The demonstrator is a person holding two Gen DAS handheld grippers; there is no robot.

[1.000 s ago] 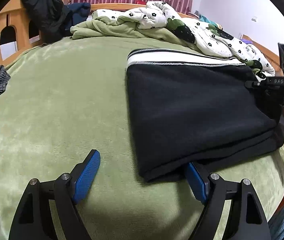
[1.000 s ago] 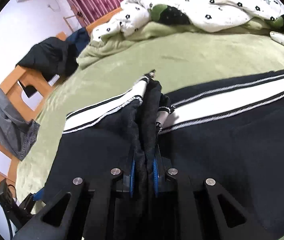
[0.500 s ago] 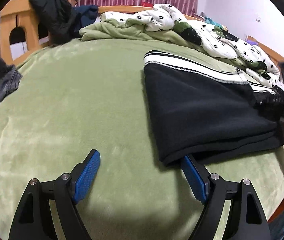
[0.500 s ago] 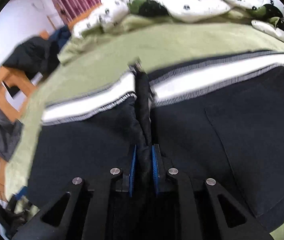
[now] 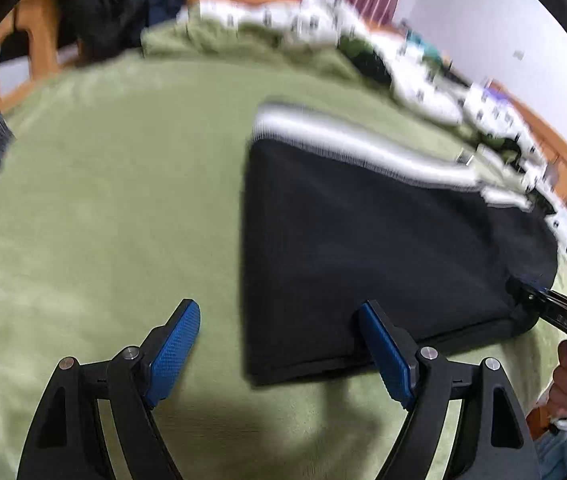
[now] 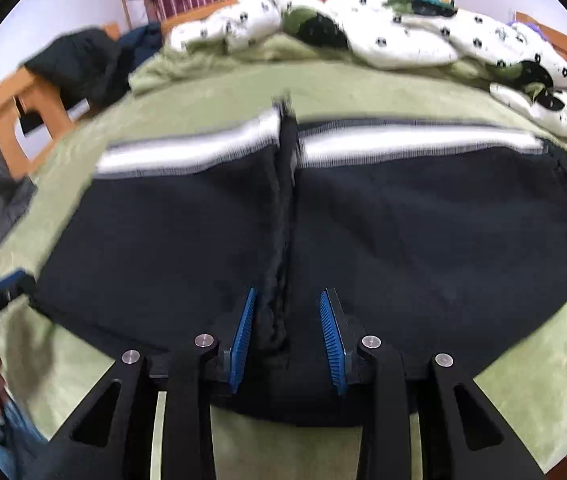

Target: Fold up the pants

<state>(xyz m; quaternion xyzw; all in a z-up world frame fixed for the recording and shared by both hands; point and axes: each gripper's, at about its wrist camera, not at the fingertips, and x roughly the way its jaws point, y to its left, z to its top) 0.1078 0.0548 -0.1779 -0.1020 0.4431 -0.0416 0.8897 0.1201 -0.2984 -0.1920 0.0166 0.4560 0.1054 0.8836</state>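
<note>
pants [image 6: 403, 240] lie folded crosswise on the bed [image 5: 103, 200], long axis left-right; right claw [image 6: 287, 336] spread astride a raised ridge, left claw [image 5: 279, 344] spread at their near-left corner.

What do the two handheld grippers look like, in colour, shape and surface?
Both are alike. The left gripper and the right gripper have matte black linkage arms with triangular cut-outs and round silver pivot screws. Each finger ends in a flat blue pad with a fine ribbed or dotted texture. In the left wrist view, white markings, too blurred to read, show on the right gripper's black body.
</note>
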